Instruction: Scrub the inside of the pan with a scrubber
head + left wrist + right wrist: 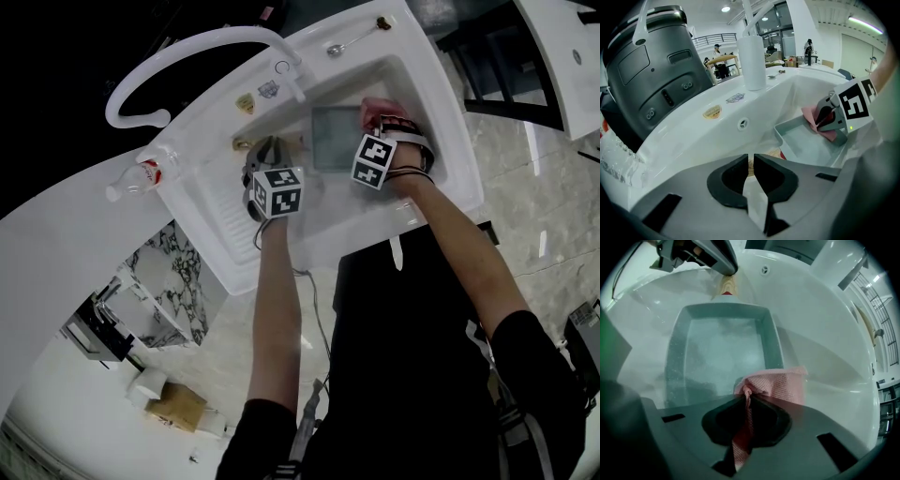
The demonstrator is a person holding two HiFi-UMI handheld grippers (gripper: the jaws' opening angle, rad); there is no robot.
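A grey rectangular pan point(333, 139) point(722, 352) point(806, 143) lies in the white sink point(448, 141). Its wooden handle point(726, 286) points toward my left gripper point(751, 161) point(269, 155), whose jaws are shut on it at the pan's left end. My right gripper point(746, 397) point(382, 120) is shut on a pink mesh scrubber point(780, 385) point(811, 117). The scrubber rests on the pan's near right corner, partly inside the pan and partly over its rim. The pan's floor looks wet and speckled.
A white arched faucet point(187, 56) stands behind the sink, its column point(752, 56) close to the pan. A spoon point(352, 42) lies on the far sink ledge. A plastic bottle point(141, 175) lies left of the basin. A dark grey housing point(651, 70) looms at left.
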